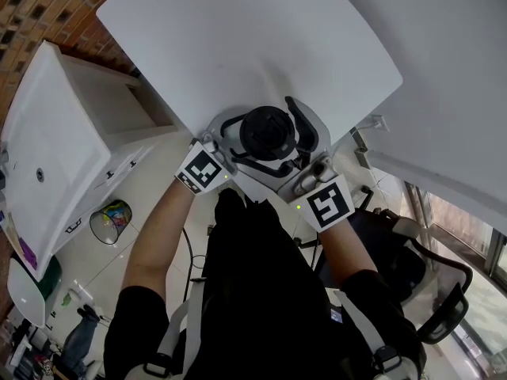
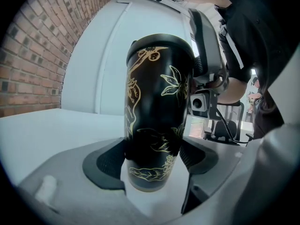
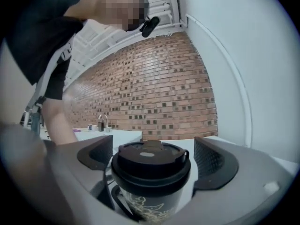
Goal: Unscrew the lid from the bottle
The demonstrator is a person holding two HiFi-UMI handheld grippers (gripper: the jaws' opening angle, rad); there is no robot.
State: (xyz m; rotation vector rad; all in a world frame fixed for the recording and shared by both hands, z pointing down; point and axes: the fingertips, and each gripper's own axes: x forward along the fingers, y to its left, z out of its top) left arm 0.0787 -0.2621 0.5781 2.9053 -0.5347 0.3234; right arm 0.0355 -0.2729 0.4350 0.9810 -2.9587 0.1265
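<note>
A black bottle (image 2: pixel 157 107) with gold flower drawings stands upright on the white table (image 1: pixel 238 38), close to its near edge. My left gripper (image 2: pixel 153 159) is shut on the bottle's lower body, with both pads pressed against its sides. The black lid (image 3: pixel 150 165) sits on top of the bottle and shows as a dark disc (image 1: pixel 267 131) in the head view. My right gripper (image 3: pixel 154 154) is level with the lid, one jaw on either side of it. Its jaws stand open, with a gap between each pad and the lid's rim.
A white cabinet (image 1: pixel 55 133) stands on the left, with a round bin (image 1: pixel 111 220) on the floor beside it. A black office chair (image 1: pixel 444 291) is at the lower right. A brick wall (image 3: pixel 154 93) stands behind the table. The person's body is close to the table's edge.
</note>
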